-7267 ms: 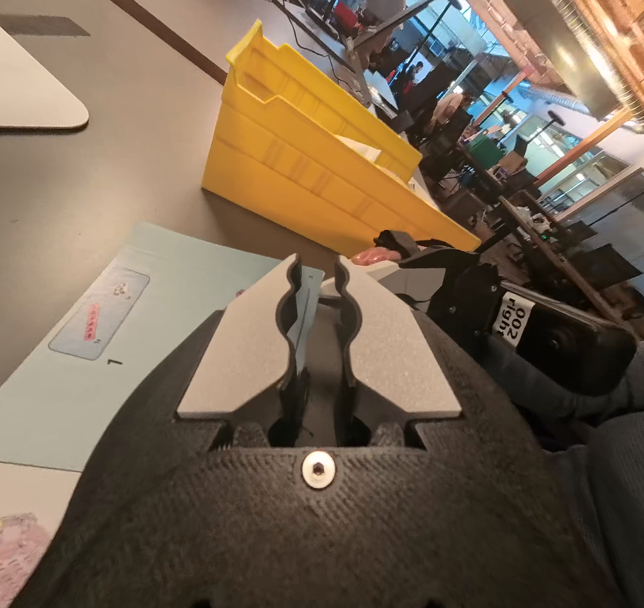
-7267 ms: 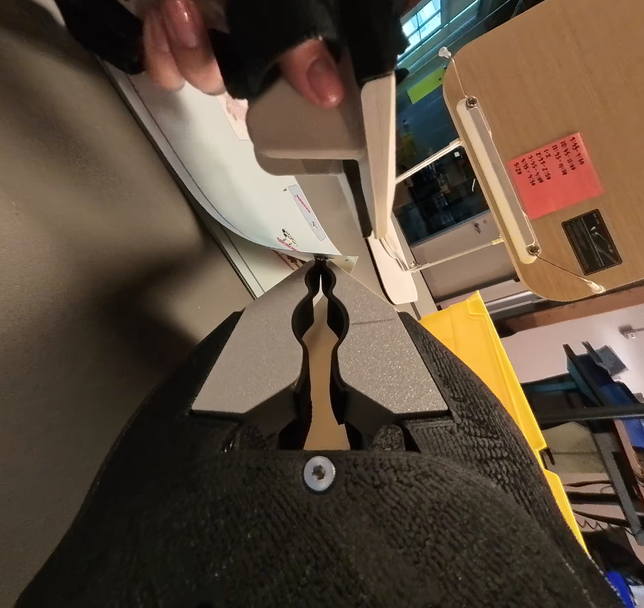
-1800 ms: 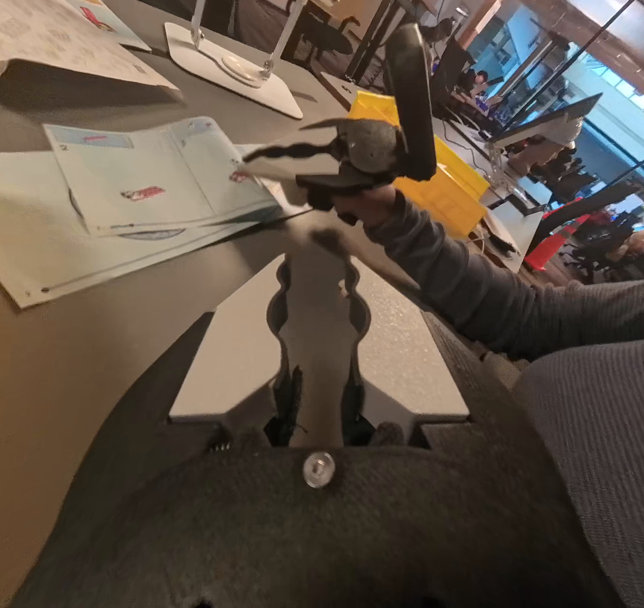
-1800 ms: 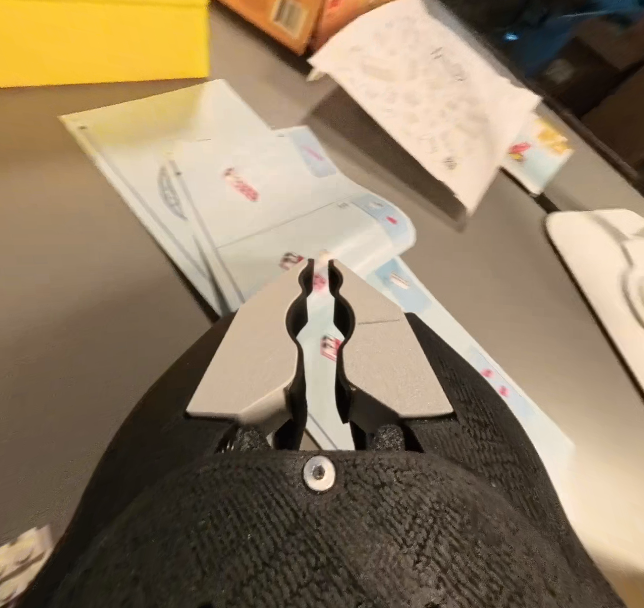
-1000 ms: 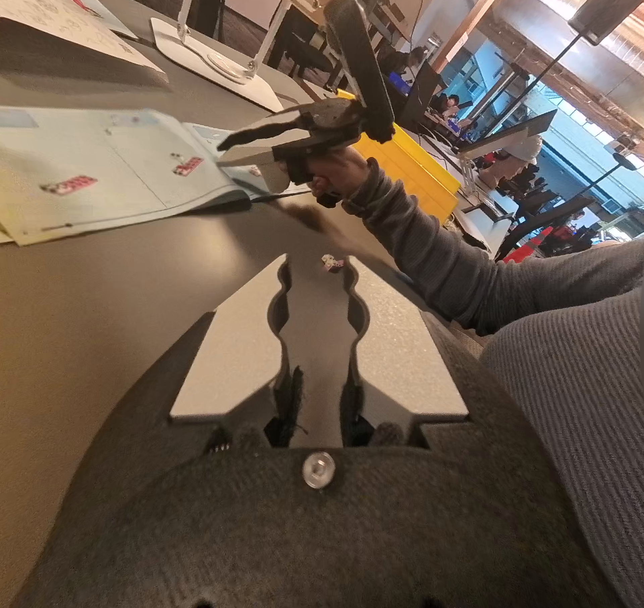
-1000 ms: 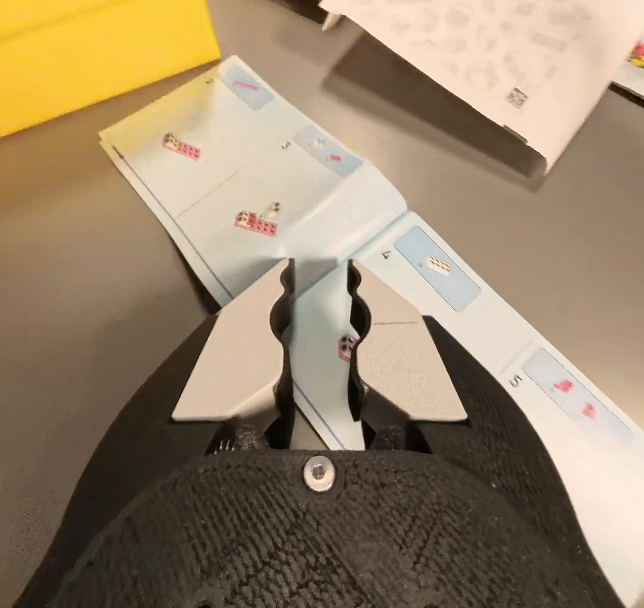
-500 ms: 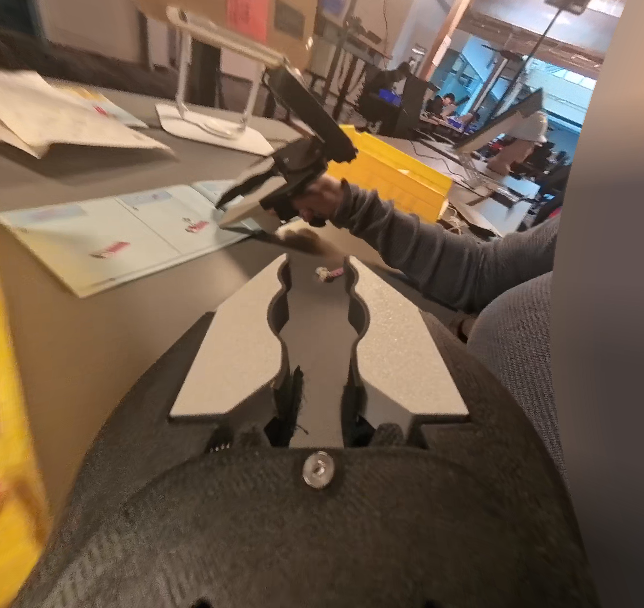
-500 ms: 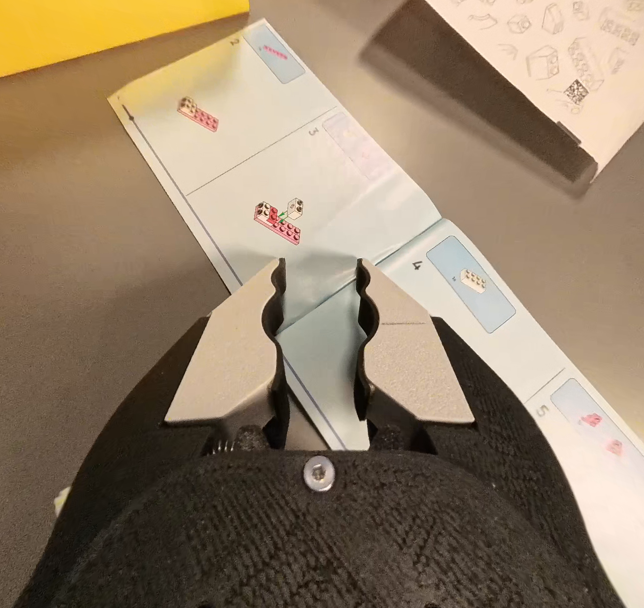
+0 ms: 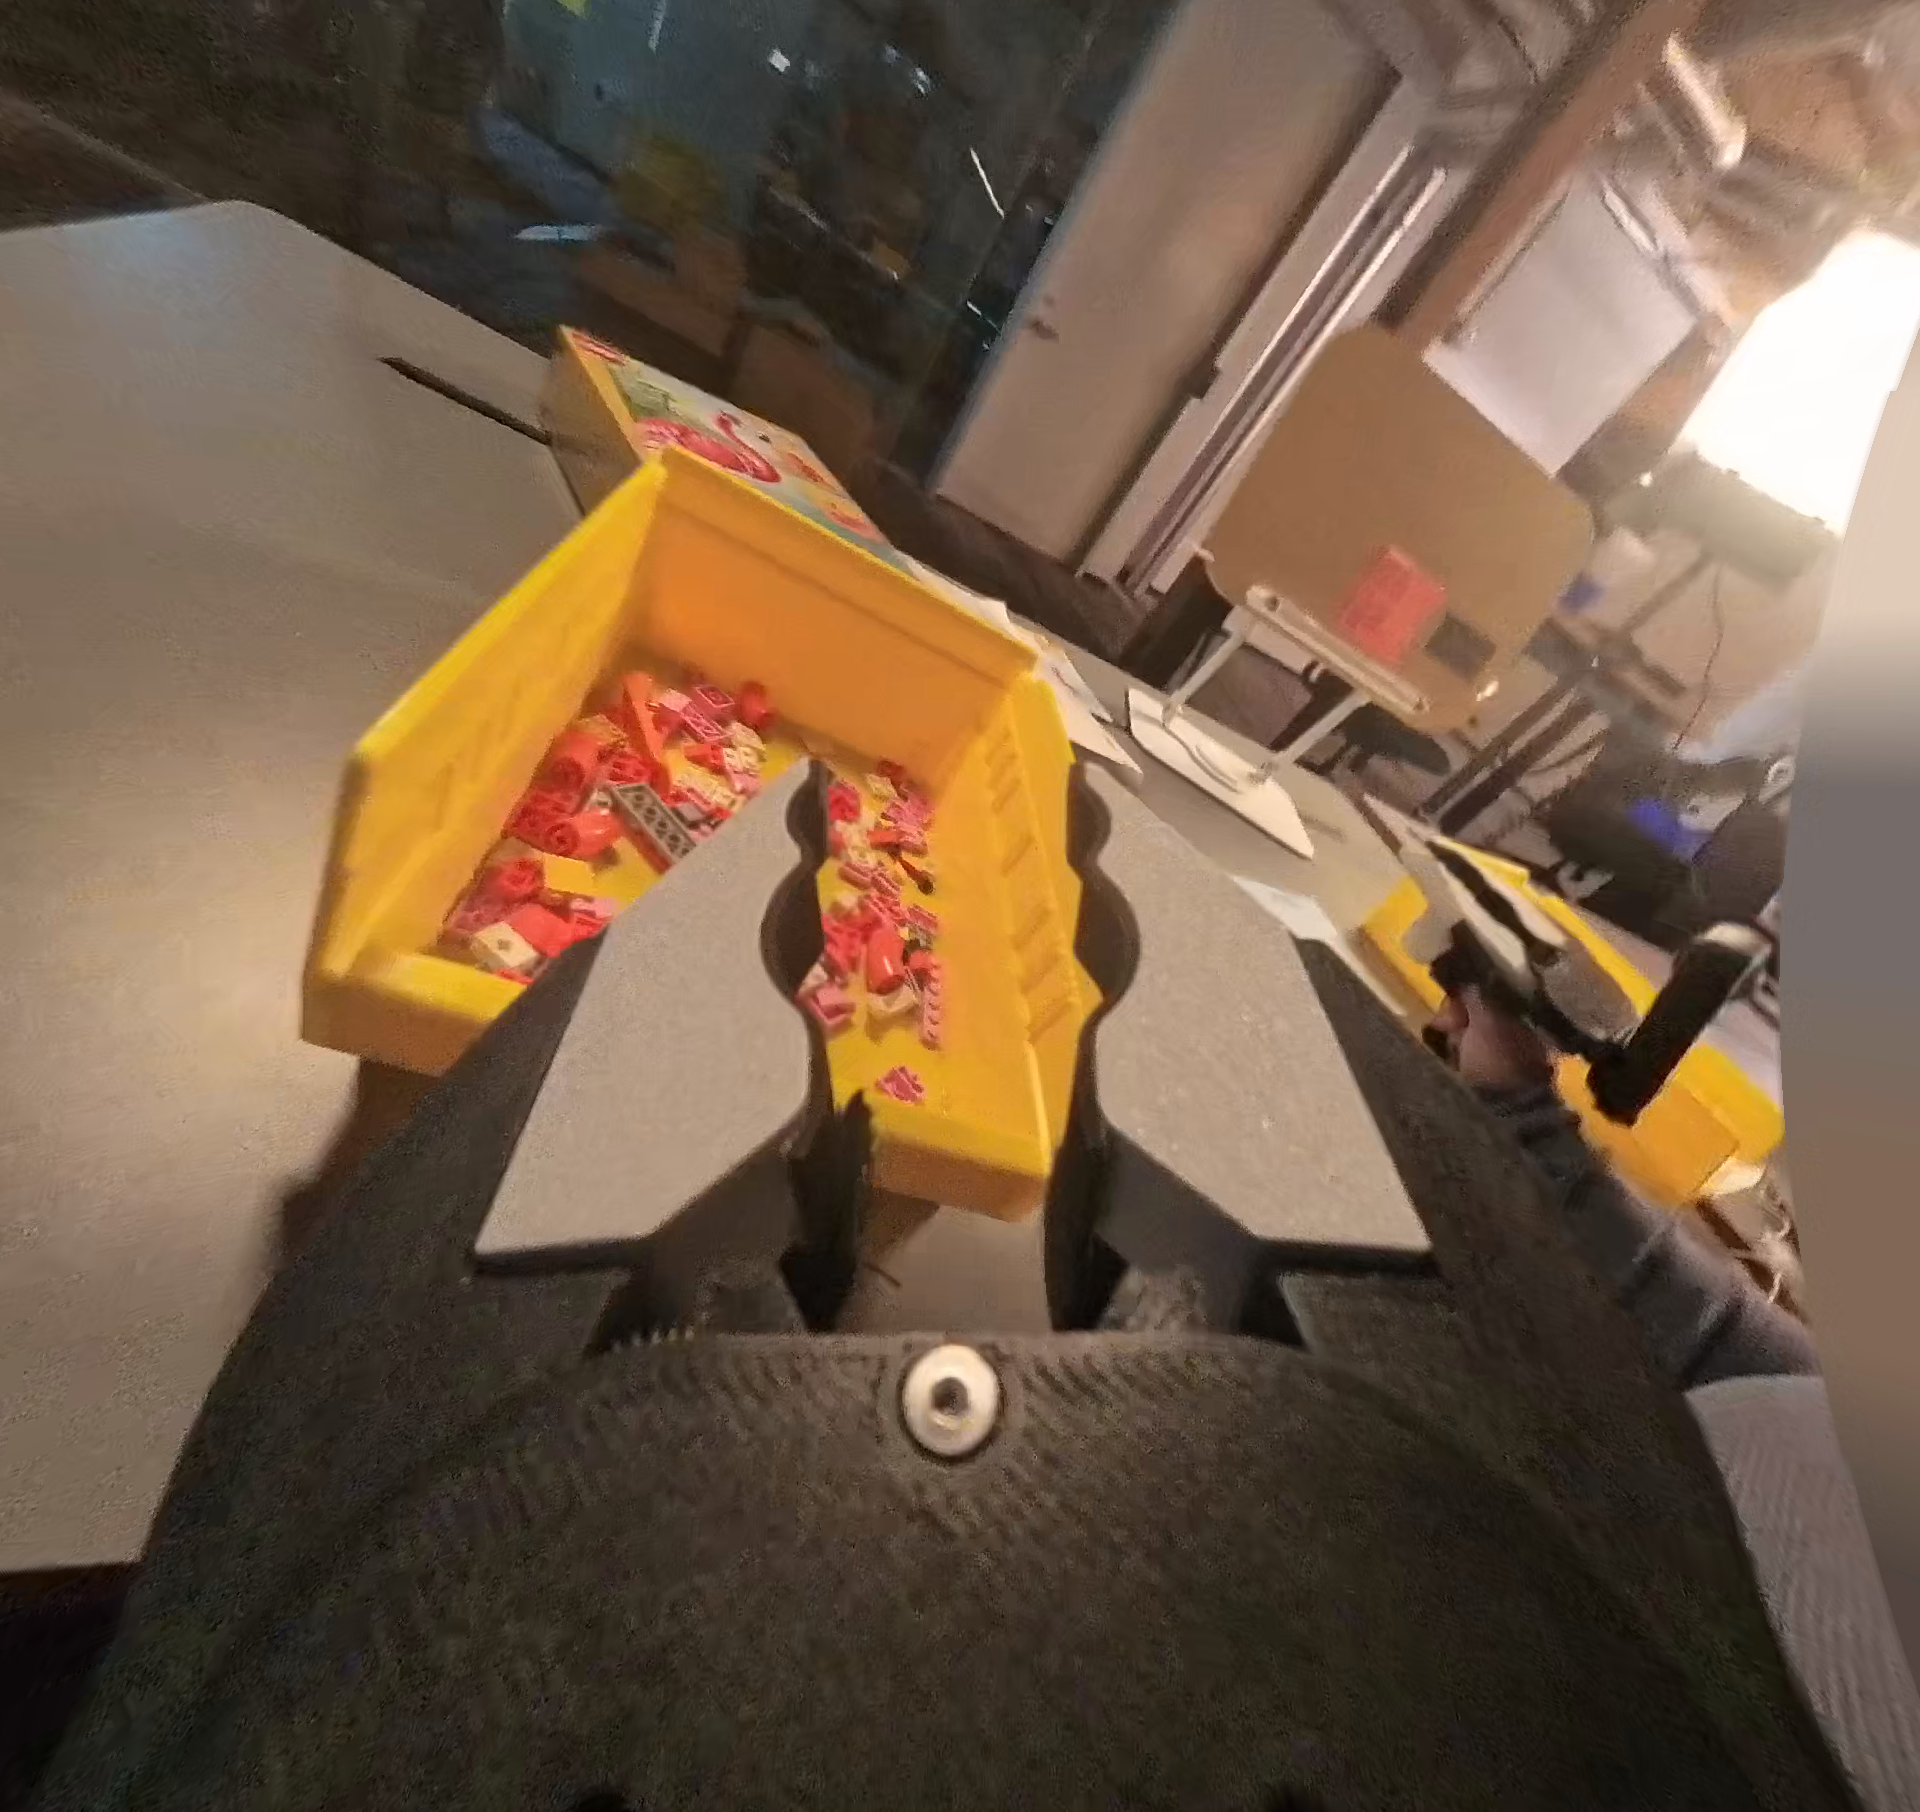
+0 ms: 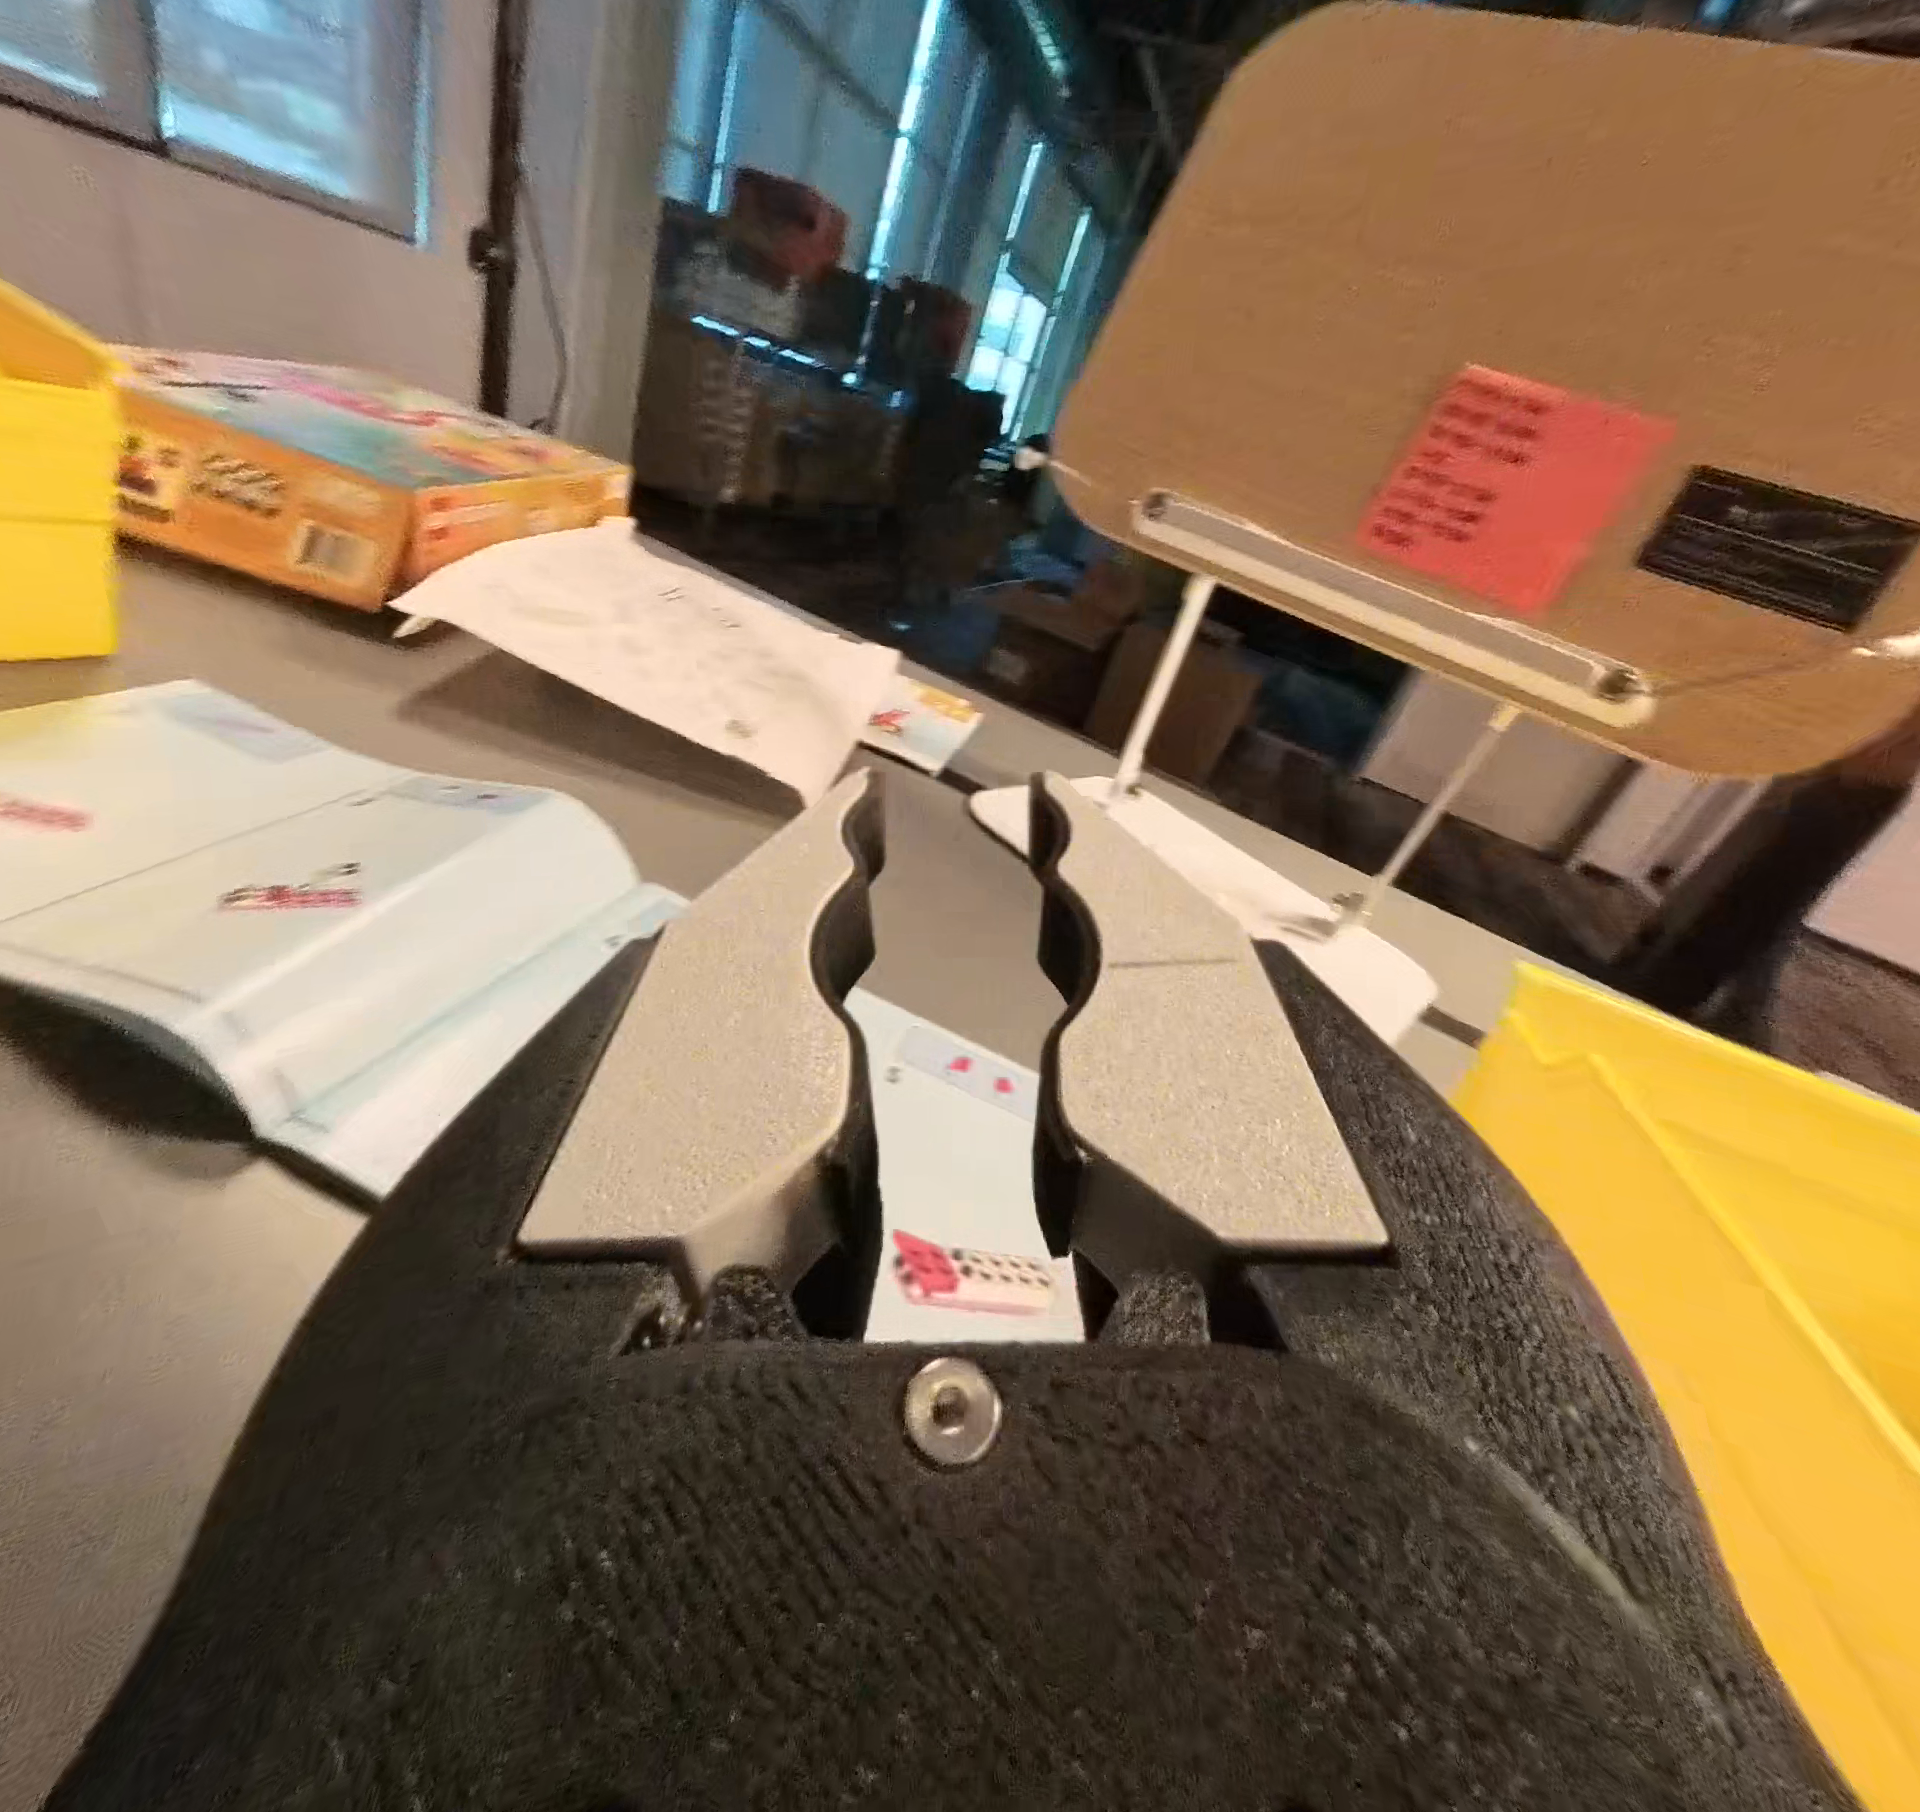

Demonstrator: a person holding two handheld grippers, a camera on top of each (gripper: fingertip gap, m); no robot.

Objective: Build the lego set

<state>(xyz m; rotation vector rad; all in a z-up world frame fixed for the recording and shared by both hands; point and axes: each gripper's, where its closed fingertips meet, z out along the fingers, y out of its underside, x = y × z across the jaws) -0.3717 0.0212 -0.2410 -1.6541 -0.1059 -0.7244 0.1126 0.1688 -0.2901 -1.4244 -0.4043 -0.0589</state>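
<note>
Your left gripper (image 9: 940, 775) hangs wide and empty right over the yellow bin (image 9: 436, 775) of bricks (image 9: 623, 786); right gripper (image 10: 951, 791), partly open and empty, sits above the booklet (image 10: 312, 889)

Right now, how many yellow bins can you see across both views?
2. One bin full of bricks sits under the open left gripper. A second bin sits right of the open right gripper. More may be out of frame.
</note>
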